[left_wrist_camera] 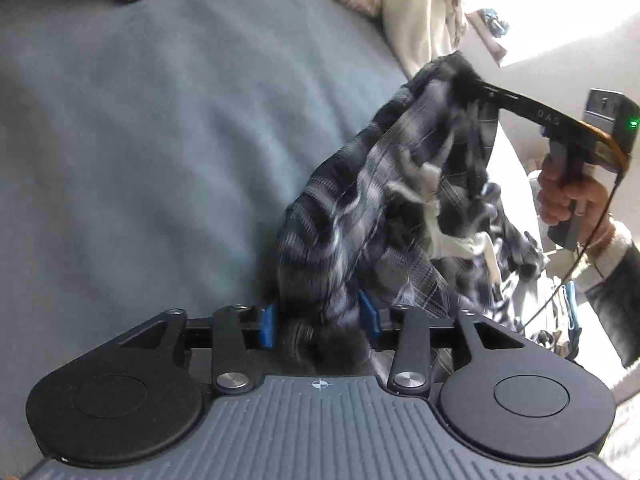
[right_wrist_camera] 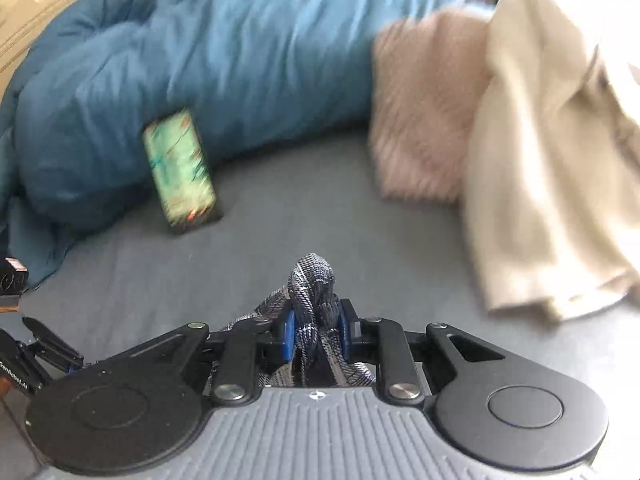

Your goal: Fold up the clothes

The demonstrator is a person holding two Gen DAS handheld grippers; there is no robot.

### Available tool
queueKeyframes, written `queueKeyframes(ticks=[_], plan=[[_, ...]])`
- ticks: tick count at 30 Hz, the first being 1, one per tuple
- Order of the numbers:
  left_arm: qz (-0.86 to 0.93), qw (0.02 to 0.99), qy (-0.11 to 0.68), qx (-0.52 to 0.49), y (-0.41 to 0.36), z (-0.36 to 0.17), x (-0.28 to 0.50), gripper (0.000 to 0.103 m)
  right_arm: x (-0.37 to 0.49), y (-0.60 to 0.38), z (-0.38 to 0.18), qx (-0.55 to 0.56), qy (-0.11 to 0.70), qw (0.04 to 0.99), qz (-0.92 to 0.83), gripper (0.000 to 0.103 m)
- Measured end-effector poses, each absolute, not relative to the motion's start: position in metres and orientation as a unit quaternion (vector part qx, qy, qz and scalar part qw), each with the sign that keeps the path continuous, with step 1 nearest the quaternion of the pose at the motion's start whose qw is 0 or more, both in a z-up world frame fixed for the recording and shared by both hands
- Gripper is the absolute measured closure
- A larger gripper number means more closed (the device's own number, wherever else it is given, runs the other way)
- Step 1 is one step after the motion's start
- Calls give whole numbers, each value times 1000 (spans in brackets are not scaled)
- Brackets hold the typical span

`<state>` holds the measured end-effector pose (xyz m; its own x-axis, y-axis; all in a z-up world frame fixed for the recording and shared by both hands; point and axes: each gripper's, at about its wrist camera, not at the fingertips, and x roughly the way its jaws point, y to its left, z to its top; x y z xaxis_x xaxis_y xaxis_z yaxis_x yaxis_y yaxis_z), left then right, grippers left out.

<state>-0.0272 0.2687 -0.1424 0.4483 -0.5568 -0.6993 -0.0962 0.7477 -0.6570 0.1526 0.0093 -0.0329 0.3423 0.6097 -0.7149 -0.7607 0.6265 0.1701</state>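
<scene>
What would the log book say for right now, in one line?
step: lifting | item: plaid garment held bunched above grey bed sheet | left gripper: shut on it | right gripper: shut on it | fold: not begun

The left wrist camera sits just behind its own fingers, looking across the grey bed (left_wrist_camera: 140, 140) toward the other gripper. The right wrist camera looks low along the bed toward the blue duvet (right_wrist_camera: 224, 60). Both see the phone (right_wrist_camera: 180, 172).

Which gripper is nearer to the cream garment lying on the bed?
The right one. The right gripper, shut on the plaid garment, is raised close beside the cream garment. The left gripper, holding the same plaid garment, sits lower and farther back.
</scene>
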Motion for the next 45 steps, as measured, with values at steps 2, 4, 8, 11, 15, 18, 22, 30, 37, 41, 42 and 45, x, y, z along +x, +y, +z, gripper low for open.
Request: queueKeyframes(ticks=[2,4,8,11,15,18,22,30,37,41,42,45], plan=[[-146,792,496,-325,266,-142,-16,55,162,3,-32,-98,381,827,401,80],[-142,794,492,-329,261,-144,-7,55,171,-4,-31,-100,373,841,380,80],[-125,791,484,-352,260,-145,7,55,187,-6,-42,-92,370,852,360,80],[-107,791,482,-360,258,-146,16,63,189,0,-50,-99,367,857,349,80],[-91,812,464,-341,255,-140,19,90,189,-4,-54,-102,368,865,324,81],[-78,844,419,-324,255,-123,13,92,188,-5,-49,-115,340,881,307,81],[-40,869,393,-300,261,-108,-5,93,198,-2,-38,-114,287,911,274,95],[-17,838,434,-332,279,-137,-22,93,246,-19,-80,29,419,850,317,84],[-18,833,435,-342,276,-146,-17,91,262,-55,-104,163,515,763,354,26],[-16,839,430,-334,273,-142,-16,91,269,-49,-124,184,566,716,364,27],[-17,842,420,-338,273,-141,-17,92,267,-38,-127,151,574,717,364,40],[-19,852,391,-348,271,-137,-21,93,252,-8,-110,19,539,767,347,94]])
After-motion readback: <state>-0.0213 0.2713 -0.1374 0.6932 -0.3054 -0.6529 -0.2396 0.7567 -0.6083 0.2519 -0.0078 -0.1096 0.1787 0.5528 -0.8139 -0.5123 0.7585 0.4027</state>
